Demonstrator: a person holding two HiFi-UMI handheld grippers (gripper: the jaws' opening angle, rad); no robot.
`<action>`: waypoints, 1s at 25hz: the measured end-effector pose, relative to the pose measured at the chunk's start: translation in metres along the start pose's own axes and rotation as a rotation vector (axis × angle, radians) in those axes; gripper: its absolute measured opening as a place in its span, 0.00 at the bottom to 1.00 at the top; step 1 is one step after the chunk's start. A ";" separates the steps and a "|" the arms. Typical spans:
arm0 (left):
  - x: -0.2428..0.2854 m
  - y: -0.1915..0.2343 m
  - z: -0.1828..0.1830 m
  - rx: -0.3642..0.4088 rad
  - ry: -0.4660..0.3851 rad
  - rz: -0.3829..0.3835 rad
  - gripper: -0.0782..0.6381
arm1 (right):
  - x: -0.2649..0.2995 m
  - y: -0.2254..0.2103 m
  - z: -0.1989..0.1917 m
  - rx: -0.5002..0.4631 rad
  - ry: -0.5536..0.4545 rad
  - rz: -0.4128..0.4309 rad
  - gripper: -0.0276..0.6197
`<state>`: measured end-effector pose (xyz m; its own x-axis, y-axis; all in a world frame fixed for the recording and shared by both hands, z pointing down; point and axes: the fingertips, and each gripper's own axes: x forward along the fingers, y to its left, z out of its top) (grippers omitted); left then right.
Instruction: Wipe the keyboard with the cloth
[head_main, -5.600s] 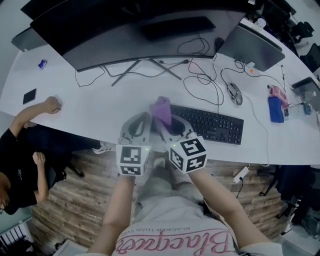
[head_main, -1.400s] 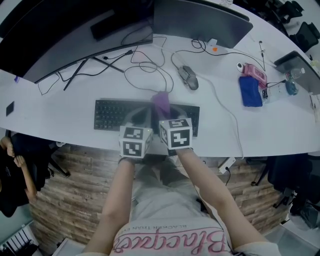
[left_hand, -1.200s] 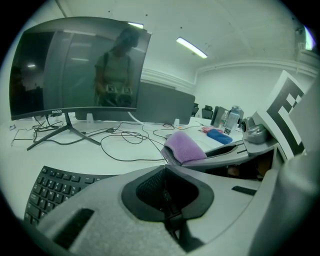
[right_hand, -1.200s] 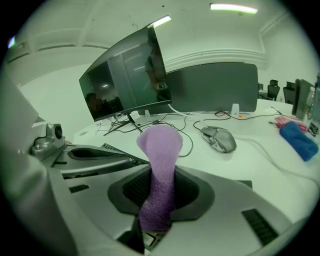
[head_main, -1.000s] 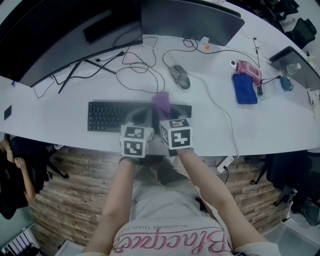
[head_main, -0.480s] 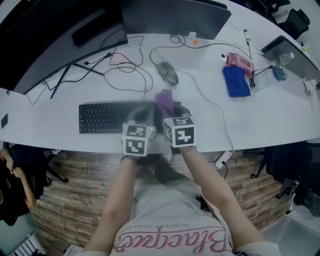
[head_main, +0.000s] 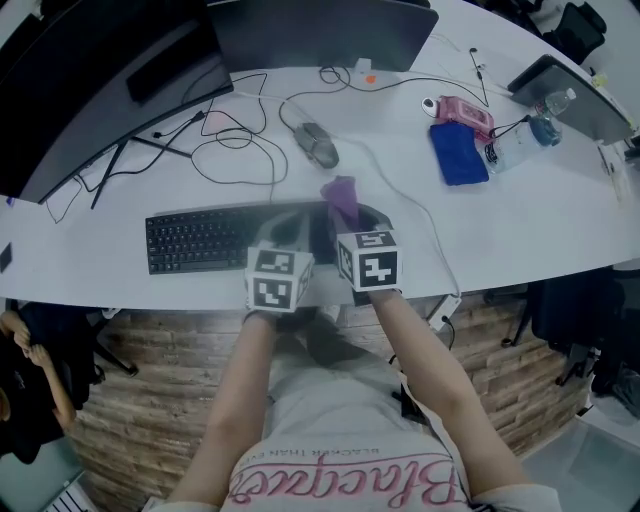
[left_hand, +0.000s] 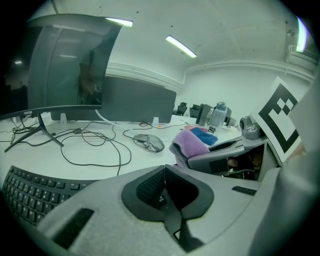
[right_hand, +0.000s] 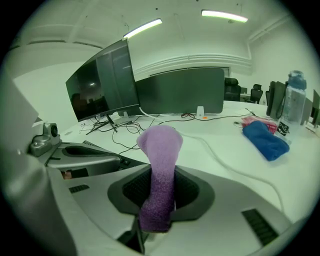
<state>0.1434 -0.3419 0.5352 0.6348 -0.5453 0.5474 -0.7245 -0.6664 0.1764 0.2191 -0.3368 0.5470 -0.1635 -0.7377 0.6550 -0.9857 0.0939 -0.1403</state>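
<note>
A black keyboard (head_main: 215, 238) lies near the front edge of the white desk (head_main: 520, 230). My right gripper (head_main: 347, 214) is shut on a purple cloth (head_main: 341, 193) over the keyboard's right end; the cloth (right_hand: 161, 170) stands up from between the jaws. Close beside it on the left, my left gripper (head_main: 286, 228) hovers over the keyboard. In the left gripper view its jaws meet, with nothing between them (left_hand: 165, 170); that view has the keys (left_hand: 24, 192) at lower left and the cloth (left_hand: 192, 143) to the right.
A grey mouse (head_main: 316, 146) and loose cables (head_main: 232, 152) lie behind the keyboard. A blue cloth (head_main: 458, 153), a pink item (head_main: 462, 112) and a bottle (head_main: 546, 127) are at the far right. Dark monitors (head_main: 310, 30) line the back. Another person (head_main: 18, 350) sits at lower left.
Both grippers have shifted right along the keyboard, from about its middle to its right end. The purple cloth stays clamped in the right gripper.
</note>
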 end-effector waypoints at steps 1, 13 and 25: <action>0.001 -0.002 0.001 0.002 0.000 -0.004 0.12 | -0.002 -0.004 -0.001 0.001 0.002 -0.009 0.19; -0.011 -0.008 0.006 0.023 -0.014 -0.038 0.12 | -0.033 -0.020 0.004 0.003 -0.059 -0.087 0.19; -0.058 0.017 0.017 0.055 -0.074 -0.048 0.12 | -0.066 0.046 0.034 -0.006 -0.162 -0.031 0.19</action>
<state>0.0990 -0.3303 0.4924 0.6878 -0.5471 0.4770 -0.6785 -0.7181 0.1548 0.1862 -0.3060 0.4721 -0.1244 -0.8382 0.5310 -0.9905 0.0731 -0.1168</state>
